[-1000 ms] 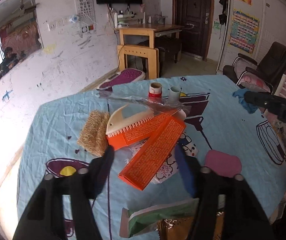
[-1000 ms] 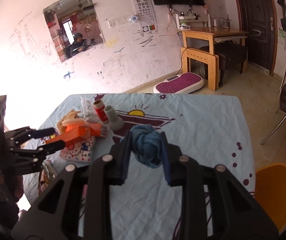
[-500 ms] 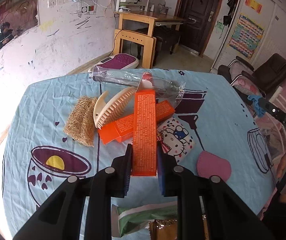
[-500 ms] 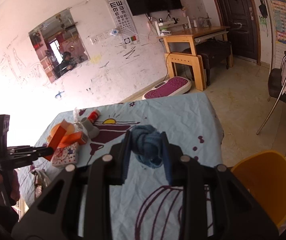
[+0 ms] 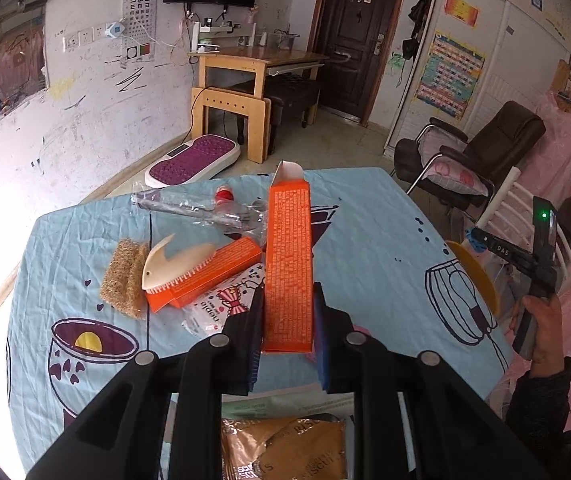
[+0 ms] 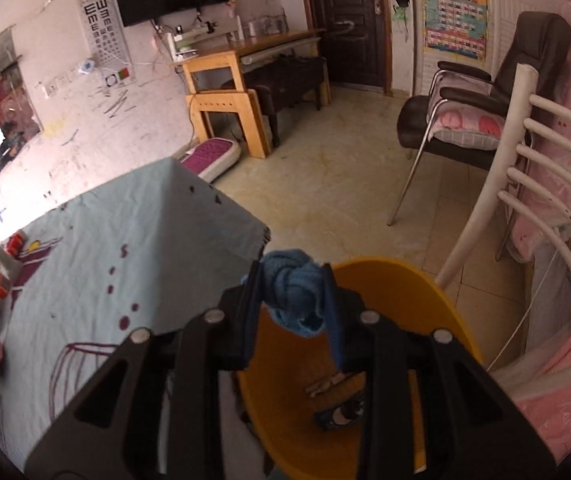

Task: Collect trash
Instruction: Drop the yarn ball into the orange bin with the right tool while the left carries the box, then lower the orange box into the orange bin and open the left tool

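Observation:
My left gripper (image 5: 287,312) is shut on a long orange carton (image 5: 288,260), lifted off the blue tablecloth (image 5: 369,248) and standing up between the pads. A second orange carton (image 5: 213,268), a cream brush (image 5: 177,260), a loofah pad (image 5: 123,276) and a clear plastic wrapper (image 5: 201,212) lie on the cloth beyond. My right gripper (image 6: 291,292) is shut on a balled blue knitted rag (image 6: 293,286) and hangs over the open yellow bin (image 6: 441,308) beside the table's corner. The bin holds a few small scraps.
Snack wrappers (image 5: 285,444) lie at the table's near edge under the left gripper. A white slatted chair (image 6: 525,176) stands right beside the bin, a dark armchair (image 6: 477,96) farther back. A person's hand (image 5: 541,320) holds the right gripper's handle.
The left gripper closed on the long orange carton and lifted it upright off the cloth. The right gripper carried the blue rag from over the table out past its corner, above the yellow bin.

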Demonstrator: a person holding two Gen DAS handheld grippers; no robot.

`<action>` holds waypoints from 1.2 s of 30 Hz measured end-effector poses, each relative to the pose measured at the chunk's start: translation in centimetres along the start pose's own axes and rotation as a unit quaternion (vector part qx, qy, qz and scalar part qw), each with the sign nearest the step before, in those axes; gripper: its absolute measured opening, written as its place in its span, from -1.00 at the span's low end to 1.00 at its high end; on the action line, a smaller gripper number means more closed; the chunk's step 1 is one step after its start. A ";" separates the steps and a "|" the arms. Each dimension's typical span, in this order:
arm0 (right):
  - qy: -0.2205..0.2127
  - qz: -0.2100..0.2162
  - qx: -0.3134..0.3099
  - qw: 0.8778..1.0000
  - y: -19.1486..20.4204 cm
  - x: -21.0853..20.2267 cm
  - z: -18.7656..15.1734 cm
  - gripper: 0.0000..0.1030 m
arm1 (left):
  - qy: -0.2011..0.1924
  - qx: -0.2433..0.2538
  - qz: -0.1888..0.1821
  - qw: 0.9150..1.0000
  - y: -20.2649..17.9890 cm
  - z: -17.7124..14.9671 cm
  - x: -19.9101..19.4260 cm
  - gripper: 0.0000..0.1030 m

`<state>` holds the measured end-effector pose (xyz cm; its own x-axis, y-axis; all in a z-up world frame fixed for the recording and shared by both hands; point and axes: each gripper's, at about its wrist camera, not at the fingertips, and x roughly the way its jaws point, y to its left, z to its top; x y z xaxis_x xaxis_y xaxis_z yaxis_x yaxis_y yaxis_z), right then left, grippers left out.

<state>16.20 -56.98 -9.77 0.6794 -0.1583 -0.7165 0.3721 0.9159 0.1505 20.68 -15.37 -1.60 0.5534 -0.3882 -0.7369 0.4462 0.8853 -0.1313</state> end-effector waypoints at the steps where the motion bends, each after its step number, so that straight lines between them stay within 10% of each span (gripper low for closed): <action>1: 0.006 -0.005 0.000 1.000 -0.3 0.5 -0.1 -0.46 | 0.000 0.004 -0.001 1.000 -0.6 0.2 0.1 -0.64; 6: 0.040 -0.028 -0.005 0.999 -1.1 2.6 -0.7 -0.43 | -0.001 0.031 -0.023 0.999 -4.3 1.3 0.3 -0.64; 11: 0.049 -0.030 0.011 0.998 -2.7 3.2 -1.2 0.17 | -0.003 0.077 -0.033 0.997 -9.1 2.4 1.3 -0.64; 36: -0.091 -0.031 0.218 0.971 -16.4 -6.1 -0.6 0.37 | 0.159 0.155 -0.123 0.967 -31.2 2.7 18.6 -0.62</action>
<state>5.58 -70.81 -8.23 0.7324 -0.3073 -0.6076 0.6218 0.6655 0.4129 18.96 -50.90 -9.39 0.1809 -0.4357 -0.8817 0.7536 0.6375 -0.1604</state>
